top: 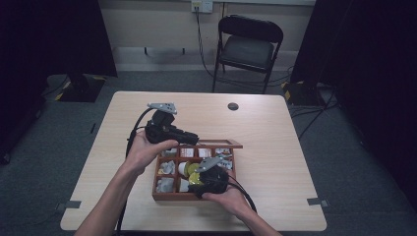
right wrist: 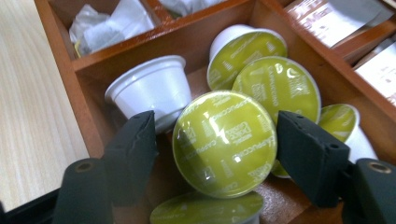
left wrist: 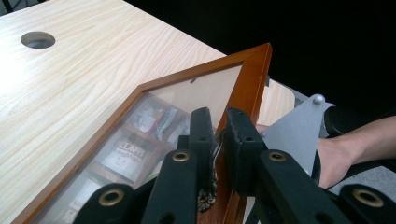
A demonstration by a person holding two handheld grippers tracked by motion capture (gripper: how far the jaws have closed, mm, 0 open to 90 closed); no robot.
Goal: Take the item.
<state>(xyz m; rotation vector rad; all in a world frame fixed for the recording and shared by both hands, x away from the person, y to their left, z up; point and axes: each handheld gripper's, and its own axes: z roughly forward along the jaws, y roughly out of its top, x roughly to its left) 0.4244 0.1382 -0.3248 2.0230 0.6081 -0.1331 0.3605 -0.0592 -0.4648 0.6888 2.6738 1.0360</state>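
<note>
Over the bench, my left tongs (left wrist: 215, 133) were clenched on the box lid (left wrist: 250, 79), holding it up, while my right tongs (right wrist: 215, 151) straddled a green capsule (right wrist: 224, 142) inside the box (top: 193, 196), released, pickup pending.

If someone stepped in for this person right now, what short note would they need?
Left gripper: shut on the front edge of the glass lid, holding it propped open over the wooden box.
Right gripper: down in a compartment, jaws either side of a green-topped coffee capsule; a gap shows on both sides, so no grip yet.
More capsules lie in that compartment; packets fill others.
Done: box opened, capsule lined up.
Left: probably close on the capsule and lift it out.
</note>
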